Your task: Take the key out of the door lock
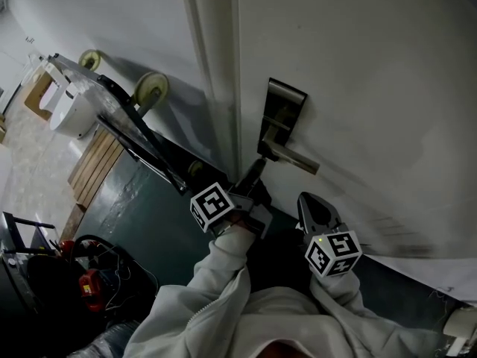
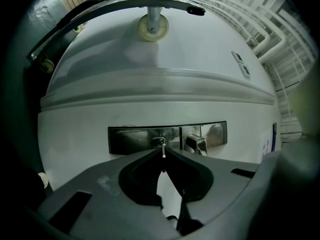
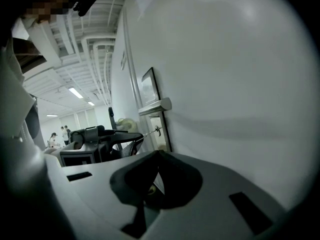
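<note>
At a white door [image 1: 358,66], the left tool [image 2: 163,153] was pressed together on the key [image 2: 163,148]. The key stuck out of the keyhole in the metal lock plate [image 2: 132,139], its thin shaft running from the hole into the tool's closed tips. The lever handle [image 2: 196,144] sat on the same plate, just beside the keyhole. The right tool [image 3: 157,154] hung near the door beneath the handle's free end, its jaws together with nothing between them, apart from the lock. In the head view both tools reached out from grey sleeves [image 1: 223,289], the left one level with the plate's lower part. A dark wheeled frame [image 1: 141,125] leaned along the wall beside the door, above a dark green floor [image 1: 134,215].
</note>
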Motion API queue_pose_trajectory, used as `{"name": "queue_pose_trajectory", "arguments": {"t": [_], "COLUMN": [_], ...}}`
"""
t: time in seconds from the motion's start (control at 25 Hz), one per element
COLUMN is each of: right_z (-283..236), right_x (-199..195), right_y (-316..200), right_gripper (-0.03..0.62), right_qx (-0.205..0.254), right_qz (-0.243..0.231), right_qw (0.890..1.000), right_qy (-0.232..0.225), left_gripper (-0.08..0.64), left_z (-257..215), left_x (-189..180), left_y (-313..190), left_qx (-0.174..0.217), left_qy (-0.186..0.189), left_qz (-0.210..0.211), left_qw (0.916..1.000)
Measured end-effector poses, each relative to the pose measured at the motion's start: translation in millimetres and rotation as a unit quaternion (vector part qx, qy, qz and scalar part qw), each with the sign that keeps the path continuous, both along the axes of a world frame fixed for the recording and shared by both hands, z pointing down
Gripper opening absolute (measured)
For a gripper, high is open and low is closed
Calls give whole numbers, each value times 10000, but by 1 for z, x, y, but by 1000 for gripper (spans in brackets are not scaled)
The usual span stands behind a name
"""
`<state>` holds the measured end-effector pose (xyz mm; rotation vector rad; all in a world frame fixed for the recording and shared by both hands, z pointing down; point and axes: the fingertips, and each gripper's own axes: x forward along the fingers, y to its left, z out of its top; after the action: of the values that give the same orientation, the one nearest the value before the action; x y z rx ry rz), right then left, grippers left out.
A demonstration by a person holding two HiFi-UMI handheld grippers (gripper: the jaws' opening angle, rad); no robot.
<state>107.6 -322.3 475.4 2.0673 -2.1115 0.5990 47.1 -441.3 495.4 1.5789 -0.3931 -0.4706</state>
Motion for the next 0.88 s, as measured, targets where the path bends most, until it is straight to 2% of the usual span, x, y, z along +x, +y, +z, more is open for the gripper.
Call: {"name": "queue_pose_trajectory", "arguments": {"t": [0.4, 0.56, 0.88], "right_z": [-1, 0, 2], "right_x": [-4, -3, -9], "right_y": [4, 4, -8], "right_gripper": [52, 52, 52], "right_qx": [12, 7, -3], "right_qz": [2, 17, -117], "right_qw": [10000, 10000, 9999], "right_qy": [15, 1, -16], "left_gripper": [26, 26, 26], "left_z": [2, 8, 12], "left_x": [-8, -12, -33], "left_y": [9, 13, 12], "left_qx": [-7, 75, 575], "left_qy": [59, -156, -658], "left_qz": [67, 96, 93], "left_qw": [10000, 9998, 9961]}}
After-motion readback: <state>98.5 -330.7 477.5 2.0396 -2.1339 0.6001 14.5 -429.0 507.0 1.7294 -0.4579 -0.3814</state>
